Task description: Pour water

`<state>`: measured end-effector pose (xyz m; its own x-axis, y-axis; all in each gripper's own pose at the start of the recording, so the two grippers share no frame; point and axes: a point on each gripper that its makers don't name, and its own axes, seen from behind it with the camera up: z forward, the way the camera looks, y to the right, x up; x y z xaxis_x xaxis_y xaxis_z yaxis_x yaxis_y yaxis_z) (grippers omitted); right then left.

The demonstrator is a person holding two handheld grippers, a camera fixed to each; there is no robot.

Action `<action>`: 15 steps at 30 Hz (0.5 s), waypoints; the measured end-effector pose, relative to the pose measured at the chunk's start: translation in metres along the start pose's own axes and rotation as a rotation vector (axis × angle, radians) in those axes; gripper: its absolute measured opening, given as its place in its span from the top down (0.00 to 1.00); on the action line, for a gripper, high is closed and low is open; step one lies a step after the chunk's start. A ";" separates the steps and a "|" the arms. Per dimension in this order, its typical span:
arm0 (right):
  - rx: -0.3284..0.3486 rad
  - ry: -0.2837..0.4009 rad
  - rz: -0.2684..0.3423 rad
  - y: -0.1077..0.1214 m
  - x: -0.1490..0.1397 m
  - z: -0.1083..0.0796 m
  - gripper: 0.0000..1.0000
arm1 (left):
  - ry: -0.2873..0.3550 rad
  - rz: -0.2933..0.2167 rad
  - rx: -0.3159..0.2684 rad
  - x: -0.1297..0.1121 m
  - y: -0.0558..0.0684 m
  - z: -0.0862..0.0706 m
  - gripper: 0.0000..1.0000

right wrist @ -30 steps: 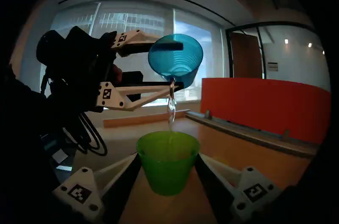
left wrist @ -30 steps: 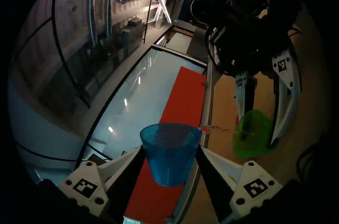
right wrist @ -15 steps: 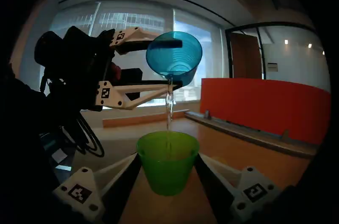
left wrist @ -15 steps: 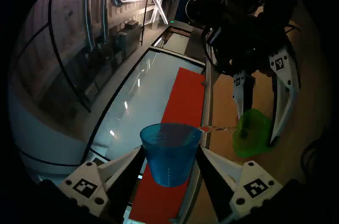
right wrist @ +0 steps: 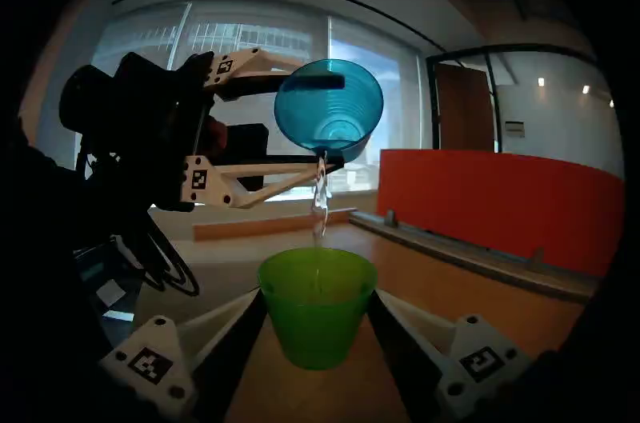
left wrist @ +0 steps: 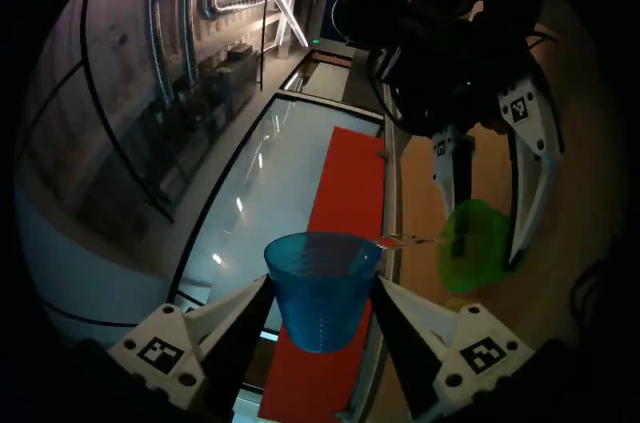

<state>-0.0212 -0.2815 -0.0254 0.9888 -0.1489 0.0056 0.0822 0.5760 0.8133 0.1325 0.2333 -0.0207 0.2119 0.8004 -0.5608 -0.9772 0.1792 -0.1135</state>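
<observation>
Tipping far over on its side, the blue cup [right wrist: 328,107] is a tapered round tumbler of translucent, finely ribbed plastic, its mouth turned toward the right gripper view. A thin, glassy stream of water [right wrist: 320,199] leaves its lower lip and falls straight into the green cup [right wrist: 317,307] directly beneath. That 2nd cup has the same tapered shape in smooth translucent green plastic and stands upright, mouth open to the stream. How much water has gathered inside is hard to judge through the tinted wall, though a paler patch seems to sit low in it.

The left gripper [left wrist: 322,289] clamps the blue cup, its 2 white fingers pressed against opposite sides of the wall (each finger carries a square black-and-white marker). The right gripper [left wrist: 484,251] has the green cup pinched the same way, 1 finger on either flank.

Below and behind the cups lies a smooth wooden table [right wrist: 448,295]. A flat, matte orange-red partition [right wrist: 504,203] stands along its far edge above a grey rail. Black cables [right wrist: 172,271] loop on the table under the left gripper's dark body, and a broad window [right wrist: 240,47] of tall glass panes spans the wall behind.
</observation>
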 end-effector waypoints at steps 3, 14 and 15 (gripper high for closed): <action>0.000 0.000 0.000 0.000 0.000 0.000 0.13 | 0.000 0.012 0.001 0.001 -0.001 0.000 0.17; -0.002 0.000 0.000 0.001 -0.002 0.000 0.13 | 0.002 0.046 0.010 0.001 -0.003 0.000 0.17; -0.002 0.000 0.001 0.001 -0.002 0.000 0.13 | 0.002 0.047 0.010 0.001 -0.002 0.000 0.17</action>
<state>-0.0228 -0.2807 -0.0247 0.9889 -0.1487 0.0061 0.0819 0.5781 0.8119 0.1350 0.2336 -0.0213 0.1653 0.8072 -0.5667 -0.9860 0.1470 -0.0783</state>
